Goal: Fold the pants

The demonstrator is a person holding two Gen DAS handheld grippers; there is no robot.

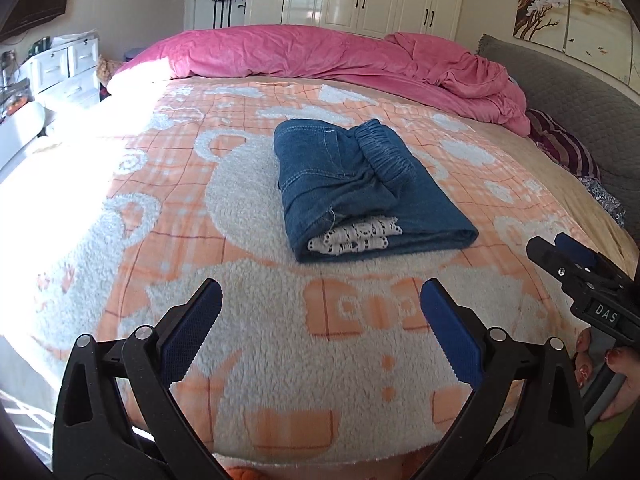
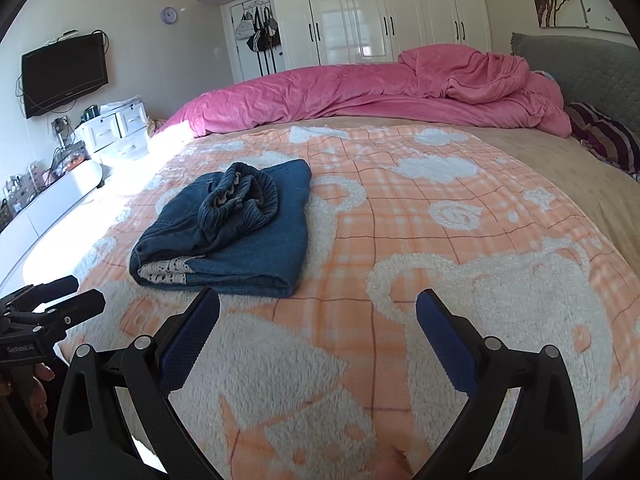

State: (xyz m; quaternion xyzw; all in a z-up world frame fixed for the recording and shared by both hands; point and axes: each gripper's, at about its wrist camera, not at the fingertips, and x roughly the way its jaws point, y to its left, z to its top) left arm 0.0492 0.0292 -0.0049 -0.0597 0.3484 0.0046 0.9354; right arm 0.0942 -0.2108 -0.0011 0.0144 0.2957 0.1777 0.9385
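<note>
Pants (image 1: 360,192) lie folded on blanket (image 1: 160,184), waistband facing away, hems nearest.

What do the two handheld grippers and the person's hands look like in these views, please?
Both the left gripper and the right gripper have black plastic scissor-style arms with silver rivets and blue textured pads. The right one's body carries a white "DAS" label. The hand on its handle has glittery reddish nail polish. No sleeves or cables show.

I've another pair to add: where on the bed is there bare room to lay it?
Free: the blanket right of the folded jeans, and the strip between them and both open grippers. Crowded: the far edge, under the pink duvet.
</note>
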